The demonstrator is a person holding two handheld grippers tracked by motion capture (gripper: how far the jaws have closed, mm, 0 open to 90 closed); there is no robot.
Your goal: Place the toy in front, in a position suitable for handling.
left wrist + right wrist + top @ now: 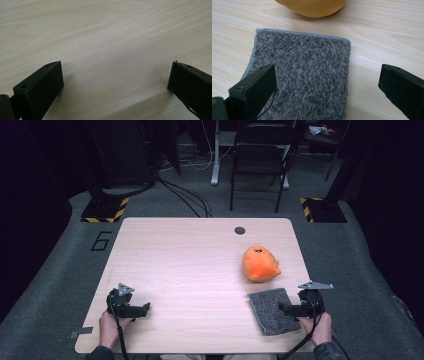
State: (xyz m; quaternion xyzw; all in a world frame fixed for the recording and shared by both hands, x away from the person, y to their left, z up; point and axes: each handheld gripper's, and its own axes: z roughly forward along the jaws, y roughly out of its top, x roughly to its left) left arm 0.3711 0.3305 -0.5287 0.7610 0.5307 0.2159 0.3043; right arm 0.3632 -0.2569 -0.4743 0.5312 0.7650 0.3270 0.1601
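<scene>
While right tool (283, 308) hangs wide open, empty, over grey cloth (270, 310) at lower right, gotta pinch near edge cleanly; left tool (145, 308) open, idle on tabletop (190, 265).

Left tongs (115, 75) spread wide, nothing between the black jaws, bare pale wooden table (105, 32) beneath

Numeral "6" (102, 241) on the grey floor (60, 270)

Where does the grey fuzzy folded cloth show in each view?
High view: grey fuzzy folded cloth at lower right, by the right gripper.
Left gripper view: not in it.
Right gripper view: centre, under the open jaws.
Shared landmark: orange plush toy beyond it.
</scene>
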